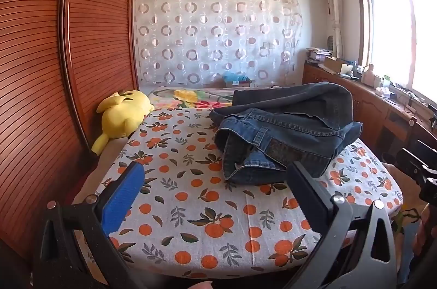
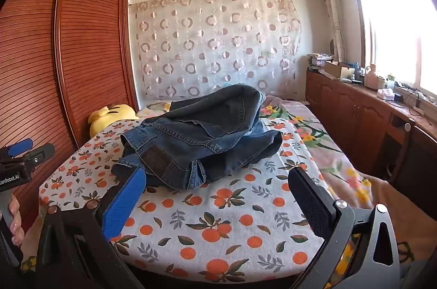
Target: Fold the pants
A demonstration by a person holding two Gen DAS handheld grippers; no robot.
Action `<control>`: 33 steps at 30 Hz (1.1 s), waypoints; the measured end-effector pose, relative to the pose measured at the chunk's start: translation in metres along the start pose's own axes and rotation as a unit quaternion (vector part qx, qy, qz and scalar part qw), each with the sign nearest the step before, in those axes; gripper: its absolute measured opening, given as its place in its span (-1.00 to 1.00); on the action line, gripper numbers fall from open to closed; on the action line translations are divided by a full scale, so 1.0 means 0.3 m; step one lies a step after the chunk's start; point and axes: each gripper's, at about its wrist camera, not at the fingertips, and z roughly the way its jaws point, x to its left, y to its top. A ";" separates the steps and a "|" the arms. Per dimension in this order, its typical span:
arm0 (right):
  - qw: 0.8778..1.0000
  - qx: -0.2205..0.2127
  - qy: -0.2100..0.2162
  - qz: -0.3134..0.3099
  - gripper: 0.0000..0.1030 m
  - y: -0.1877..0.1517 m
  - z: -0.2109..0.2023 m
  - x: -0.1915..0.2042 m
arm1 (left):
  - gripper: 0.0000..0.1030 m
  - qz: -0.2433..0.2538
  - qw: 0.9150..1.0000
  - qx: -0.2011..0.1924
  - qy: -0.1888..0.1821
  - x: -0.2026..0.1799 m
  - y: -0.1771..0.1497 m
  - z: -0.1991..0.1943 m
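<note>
A crumpled pair of dark blue jeans [image 1: 286, 130] lies in a heap on an orange-print sheet [image 1: 191, 207], waistband and leather patch toward me. In the right wrist view the jeans [image 2: 202, 136] sit just beyond the fingertips. My left gripper [image 1: 215, 174] stands open over the sheet, short of the jeans, its right finger tip near the heap's front edge. My right gripper [image 2: 218, 179] is open too, with only the sheet between its fingers; its blue pad [image 2: 123, 207] overlaps the heap's near left corner in the picture. Neither gripper holds anything.
A yellow plush toy [image 1: 123, 117] lies at the bed's left edge beside a slatted wooden wardrobe [image 1: 54, 70]. A wooden cabinet [image 2: 368, 125] with clutter runs along the right under the window. A hand [image 2: 13, 223] holds the other gripper's handle at the left.
</note>
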 end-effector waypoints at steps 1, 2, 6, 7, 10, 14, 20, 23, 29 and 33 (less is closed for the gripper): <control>1.000 -0.001 0.001 0.001 1.00 0.000 -0.001 0.000 | 1.00 0.001 1.000 -0.001 -0.001 0.000 0.000 0.000; 1.000 -0.002 0.001 0.000 1.00 0.000 -0.002 0.000 | 1.00 0.001 1.000 0.000 0.002 -0.001 0.000 0.000; 1.000 -0.001 0.001 0.000 1.00 -0.001 0.001 0.000 | 1.00 0.003 1.000 -0.001 0.004 -0.003 0.000 -0.001; 1.000 -0.001 0.000 0.000 1.00 -0.001 0.003 -0.001 | 1.00 0.003 1.000 -0.001 0.005 -0.003 -0.001 -0.001; 1.000 -0.006 -0.001 -0.001 1.00 0.000 -0.009 -0.001 | 1.00 0.002 1.000 -0.003 0.005 0.016 -0.002 0.001; 1.000 -0.007 -0.002 0.000 1.00 0.006 -0.014 -0.009 | 1.00 0.003 1.000 -0.005 0.007 0.012 -0.002 0.003; 1.000 -0.007 -0.002 -0.001 1.00 -0.003 0.000 0.001 | 1.00 0.005 1.000 -0.012 0.007 0.020 0.009 -0.014; 1.000 -0.007 -0.002 0.000 1.00 -0.004 0.002 0.001 | 1.00 0.006 1.000 -0.014 0.008 0.013 0.012 -0.019; 1.000 -0.008 -0.002 0.001 1.00 0.000 0.000 0.000 | 1.00 0.006 1.000 -0.015 0.009 0.010 0.016 -0.021; 1.000 -0.008 -0.002 0.001 1.00 0.000 -0.002 0.001 | 1.00 0.006 1.000 -0.016 0.009 0.009 0.019 -0.022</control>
